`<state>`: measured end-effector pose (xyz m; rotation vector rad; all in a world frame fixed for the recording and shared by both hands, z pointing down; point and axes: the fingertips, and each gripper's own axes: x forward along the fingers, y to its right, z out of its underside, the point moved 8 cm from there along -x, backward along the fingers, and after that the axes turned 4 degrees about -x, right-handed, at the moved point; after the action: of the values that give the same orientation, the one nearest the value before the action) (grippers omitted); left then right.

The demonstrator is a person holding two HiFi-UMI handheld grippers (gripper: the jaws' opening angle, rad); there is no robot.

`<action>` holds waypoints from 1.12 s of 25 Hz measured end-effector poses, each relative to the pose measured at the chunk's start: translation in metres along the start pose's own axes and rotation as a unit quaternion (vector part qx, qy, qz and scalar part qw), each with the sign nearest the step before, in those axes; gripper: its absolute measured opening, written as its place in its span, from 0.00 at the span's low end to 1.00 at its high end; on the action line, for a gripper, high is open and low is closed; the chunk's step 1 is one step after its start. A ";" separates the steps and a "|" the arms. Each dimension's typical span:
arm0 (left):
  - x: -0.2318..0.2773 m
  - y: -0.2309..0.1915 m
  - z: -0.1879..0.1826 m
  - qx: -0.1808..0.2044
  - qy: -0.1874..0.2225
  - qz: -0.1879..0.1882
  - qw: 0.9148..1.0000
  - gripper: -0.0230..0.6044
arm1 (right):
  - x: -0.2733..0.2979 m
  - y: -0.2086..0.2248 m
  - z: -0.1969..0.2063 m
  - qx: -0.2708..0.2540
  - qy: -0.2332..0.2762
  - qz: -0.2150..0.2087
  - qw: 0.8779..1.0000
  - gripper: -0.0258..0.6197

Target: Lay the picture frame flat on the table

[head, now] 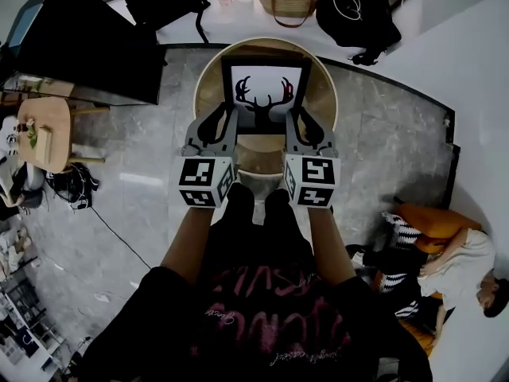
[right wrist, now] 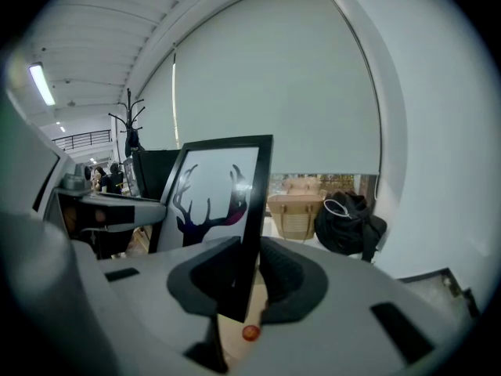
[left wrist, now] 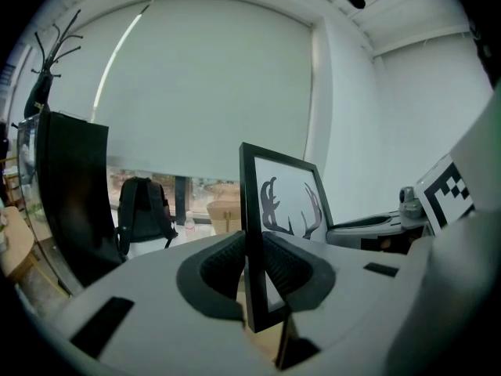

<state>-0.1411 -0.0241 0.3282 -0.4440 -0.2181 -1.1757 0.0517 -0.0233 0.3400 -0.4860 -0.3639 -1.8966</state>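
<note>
The picture frame (head: 265, 94) stands upright over the middle of the round desk (head: 328, 94), its antler print facing the person and its taller side running up. Whether its bottom edge rests on the wood or hangs just above it I cannot tell. The left tongs (head: 228, 122) are clenched on the frame's left border, which shows as a black strip pinched between the 2 ribbed pads in the left gripper view (left wrist: 254, 269). The right tongs (head: 293, 122) are likewise clamped on the right border (right wrist: 246, 276). Both grip low on the sides, level with each other, so neither hand is nearer and the frame lies straight ahead between them. The coming move likely turns on the bottom edge as a hinge: rolling both wrists together would swing the top down. Bare wood shows beyond the frame toward the far rim and also on the near side, though the round top is not much wider than the frame, so the corners may end close to the rim
</note>
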 end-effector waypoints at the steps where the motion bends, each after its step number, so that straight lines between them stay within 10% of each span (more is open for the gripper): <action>1: 0.002 -0.001 0.003 -0.004 -0.006 0.000 1.000 0.15 | 0.003 0.000 0.003 0.001 -0.006 -0.001 1.000 0.17; 28: 0.033 -0.022 0.172 -0.068 -0.147 -0.027 0.987 0.15 | 0.053 -0.011 0.170 0.045 -0.144 -0.031 0.988 0.17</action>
<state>-0.1381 0.0182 0.4999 -0.7356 -0.4083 -1.1801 0.0517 0.0177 0.5139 -0.6967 -0.6573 -1.8641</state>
